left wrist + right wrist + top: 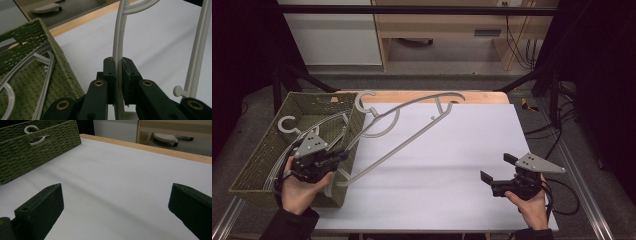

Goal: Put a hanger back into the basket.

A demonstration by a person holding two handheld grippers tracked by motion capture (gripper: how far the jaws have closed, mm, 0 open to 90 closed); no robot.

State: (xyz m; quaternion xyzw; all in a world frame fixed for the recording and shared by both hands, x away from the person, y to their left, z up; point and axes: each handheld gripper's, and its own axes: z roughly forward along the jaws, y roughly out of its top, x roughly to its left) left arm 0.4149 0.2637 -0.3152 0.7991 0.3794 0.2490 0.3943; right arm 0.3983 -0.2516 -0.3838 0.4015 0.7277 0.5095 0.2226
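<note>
Your left gripper (343, 153) has its jaws clamped shut on a thin bar of a grey plastic hanger (409, 131), seen close up in the left gripper view, where the pale bar (118, 50) runs straight up between the two black jaws. In the high view that hanger lies tilted, its hook (363, 101) up over the far corner of the green woven basket (249, 165) and its long arm stretching out across the white surface (452, 165). The hanger seems to be on its way into the basket, so this step looks like the carry. Next, you would need to swing the long arm round to line up with the basket's length, then lower it inside.

At least one more grey hanger (299, 132) already lies in the basket, hook toward the far left corner. Its frame and the basket's near wall are what the held hanger could catch on.

Your right gripper (495, 167) rests well apart at the near right, jaws wide open and holding nothing, above bare surface.
</note>
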